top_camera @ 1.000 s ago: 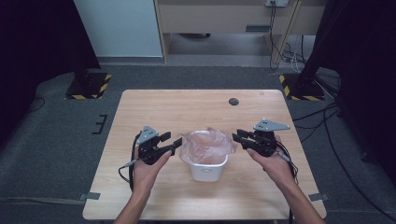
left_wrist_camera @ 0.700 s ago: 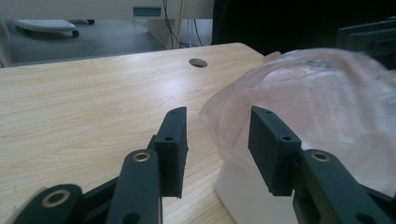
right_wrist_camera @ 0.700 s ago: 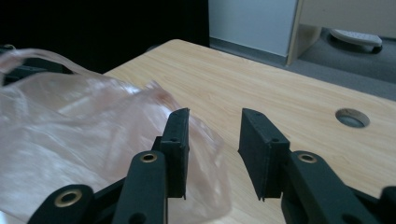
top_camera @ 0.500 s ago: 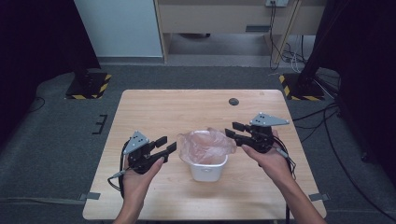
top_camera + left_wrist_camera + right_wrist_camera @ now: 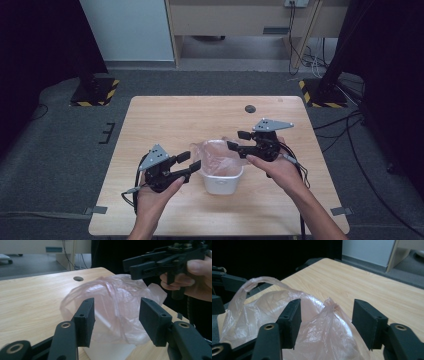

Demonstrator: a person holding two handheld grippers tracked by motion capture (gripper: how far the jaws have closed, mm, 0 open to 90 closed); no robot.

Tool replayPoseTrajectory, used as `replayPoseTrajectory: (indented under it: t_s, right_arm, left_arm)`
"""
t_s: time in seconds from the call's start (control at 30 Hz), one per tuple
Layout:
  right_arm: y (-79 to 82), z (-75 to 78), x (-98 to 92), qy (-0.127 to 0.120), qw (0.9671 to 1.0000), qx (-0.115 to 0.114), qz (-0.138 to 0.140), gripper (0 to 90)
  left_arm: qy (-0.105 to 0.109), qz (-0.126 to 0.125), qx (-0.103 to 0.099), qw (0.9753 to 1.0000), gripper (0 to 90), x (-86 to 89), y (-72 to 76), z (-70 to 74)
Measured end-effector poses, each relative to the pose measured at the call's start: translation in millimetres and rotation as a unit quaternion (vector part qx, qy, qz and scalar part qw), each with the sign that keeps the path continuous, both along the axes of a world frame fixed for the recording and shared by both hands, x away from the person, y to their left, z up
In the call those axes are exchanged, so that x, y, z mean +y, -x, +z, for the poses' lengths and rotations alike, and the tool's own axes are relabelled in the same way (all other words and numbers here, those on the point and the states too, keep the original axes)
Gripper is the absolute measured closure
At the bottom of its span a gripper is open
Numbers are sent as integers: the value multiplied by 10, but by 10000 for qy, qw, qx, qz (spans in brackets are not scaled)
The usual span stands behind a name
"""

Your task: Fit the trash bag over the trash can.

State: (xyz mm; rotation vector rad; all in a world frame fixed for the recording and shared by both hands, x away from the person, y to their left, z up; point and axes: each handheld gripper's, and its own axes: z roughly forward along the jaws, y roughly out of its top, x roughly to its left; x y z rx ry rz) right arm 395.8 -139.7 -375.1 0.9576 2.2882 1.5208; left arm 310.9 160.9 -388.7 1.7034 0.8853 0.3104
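The white bin [image 5: 222, 181], lined with a pink plastic bag [image 5: 218, 156], stands near the table [image 5: 165, 120] centre. Left gripper [image 5: 189, 161] and right gripper [image 5: 238, 140] flank it, jaws spread, holding nothing. A dark round hole [image 5: 250, 108] lies beyond.

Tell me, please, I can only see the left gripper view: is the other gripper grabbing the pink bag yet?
Observer: No. In the right gripper view the right gripper is open. Its fingers stand on either side of a twisted peak of the bag without pinching it.
Operator: What is the bag sitting in?
Observer: A small white bin. In the high view the bag lines it and puffs up over the rim.
Operator: Is my gripper touching it?
Observer: In the high view the left gripper is open just left of the bin, with its tips close to the rim. I cannot tell whether they touch.
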Motion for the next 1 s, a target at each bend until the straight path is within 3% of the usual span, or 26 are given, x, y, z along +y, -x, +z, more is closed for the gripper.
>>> replayPoseTrajectory:
  t_s: [0.07, 0.2, 0.33, 0.4, 0.6, 0.87, 1.0]
  right_arm:
    - [-14, -19, 8, 25, 10000, 95, 6, 385]
    - [-5, -38, 25, 205, 9996, 175, 71, 460]
    - [34, -50, 23, 372, 9988, 259, 192, 629]
    - [58, -49, 15, 480, 9985, 197, 182, 694]
    - [150, -5, -59, 344, 9992, 20, 199, 888]
    - [345, 17, -162, 203, 9994, -147, 230, 893]
    - [448, -21, -205, 230, 9992, -175, 282, 802]
  left_arm:
    - [-65, -62, 14, 10000, 471, -22, 0, -8]
    - [-259, -156, 54, 9995, 501, -68, 4, -49]
    - [-342, -240, 124, 9990, 561, -101, -9, -106]
    - [-375, -258, 131, 9989, 593, -111, -6, -119]
    - [-384, -278, 90, 9988, 736, -88, 9, -118]
    - [-432, -252, 13, 9987, 819, -78, 44, -128]
    - [-480, -273, 3, 9985, 817, -77, 65, -130]
